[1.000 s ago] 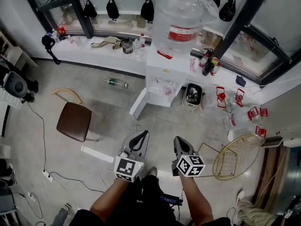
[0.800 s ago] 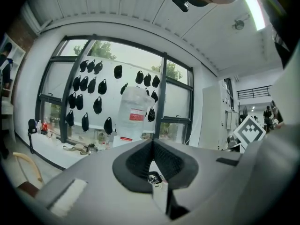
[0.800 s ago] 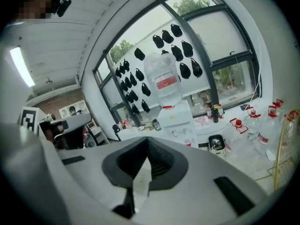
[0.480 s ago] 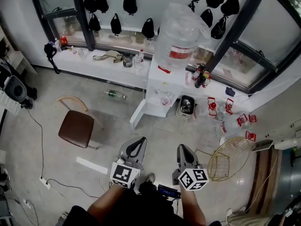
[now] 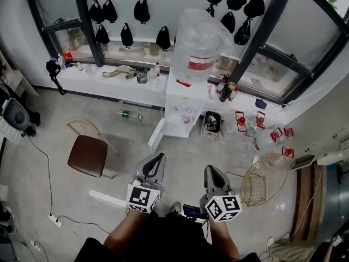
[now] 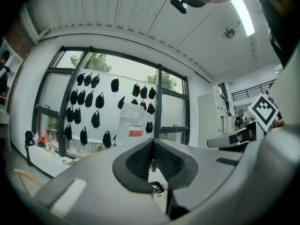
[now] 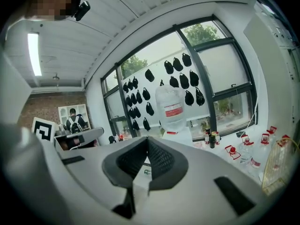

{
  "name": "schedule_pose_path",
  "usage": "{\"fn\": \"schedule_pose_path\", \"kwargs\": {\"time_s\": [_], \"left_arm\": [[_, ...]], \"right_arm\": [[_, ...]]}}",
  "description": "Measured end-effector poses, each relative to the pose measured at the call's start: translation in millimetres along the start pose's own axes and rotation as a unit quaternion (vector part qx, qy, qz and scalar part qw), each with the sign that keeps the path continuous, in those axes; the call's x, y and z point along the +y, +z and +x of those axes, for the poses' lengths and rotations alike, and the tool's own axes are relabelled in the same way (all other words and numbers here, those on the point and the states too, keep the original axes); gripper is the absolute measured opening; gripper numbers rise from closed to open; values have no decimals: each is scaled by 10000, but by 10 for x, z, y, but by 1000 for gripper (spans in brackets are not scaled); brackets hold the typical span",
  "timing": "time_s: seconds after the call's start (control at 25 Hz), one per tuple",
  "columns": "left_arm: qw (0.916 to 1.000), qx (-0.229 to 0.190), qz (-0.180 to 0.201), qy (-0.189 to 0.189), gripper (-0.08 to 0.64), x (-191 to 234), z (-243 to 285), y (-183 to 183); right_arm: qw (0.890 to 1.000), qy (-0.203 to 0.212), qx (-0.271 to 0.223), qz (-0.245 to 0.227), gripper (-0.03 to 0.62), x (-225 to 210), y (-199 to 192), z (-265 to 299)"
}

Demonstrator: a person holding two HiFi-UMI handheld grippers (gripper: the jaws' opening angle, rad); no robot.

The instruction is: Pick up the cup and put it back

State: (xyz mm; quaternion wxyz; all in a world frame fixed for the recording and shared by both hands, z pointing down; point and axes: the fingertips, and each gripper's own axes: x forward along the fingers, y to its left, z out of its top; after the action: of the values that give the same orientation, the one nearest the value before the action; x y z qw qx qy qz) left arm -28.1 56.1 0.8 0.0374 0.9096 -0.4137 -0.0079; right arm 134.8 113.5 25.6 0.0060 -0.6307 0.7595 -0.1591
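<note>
A small pale cup point(image 5: 188, 118) stands in the alcove of the white water dispenser point(image 5: 177, 94), under the big clear bottle point(image 5: 197, 40), across the floor from me. My left gripper point(image 5: 155, 161) and right gripper point(image 5: 211, 173) are held side by side close to my body, far short of the dispenser, pointing toward it. Both are shut with nothing between the pads. In the left gripper view the left gripper point(image 6: 152, 145) aims at the bottle point(image 6: 133, 125). In the right gripper view the right gripper point(image 7: 146, 142) is closed too, with the bottle point(image 7: 172, 108) beyond.
A brown chair point(image 5: 87, 155) stands at the left on the floor, with a green bottle point(image 5: 128, 115) lying behind it. A black bin point(image 5: 211, 123) sits right of the dispenser. Red-capped bottles point(image 5: 272, 135) and a gold wire basket point(image 5: 263, 179) are at the right.
The head view has shifted a little, so the dispenser sits slightly more to the left. Both grippers stay shut, low in the view.
</note>
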Motion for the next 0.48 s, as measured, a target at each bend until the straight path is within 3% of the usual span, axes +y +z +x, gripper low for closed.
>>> {"fn": "schedule_pose_path", "kwargs": {"time_s": [0.48], "left_arm": [[9998, -190, 91, 74, 5, 71, 109, 153]], "right_arm": [[9997, -11, -81, -239, -5, -33, 157, 122]]}}
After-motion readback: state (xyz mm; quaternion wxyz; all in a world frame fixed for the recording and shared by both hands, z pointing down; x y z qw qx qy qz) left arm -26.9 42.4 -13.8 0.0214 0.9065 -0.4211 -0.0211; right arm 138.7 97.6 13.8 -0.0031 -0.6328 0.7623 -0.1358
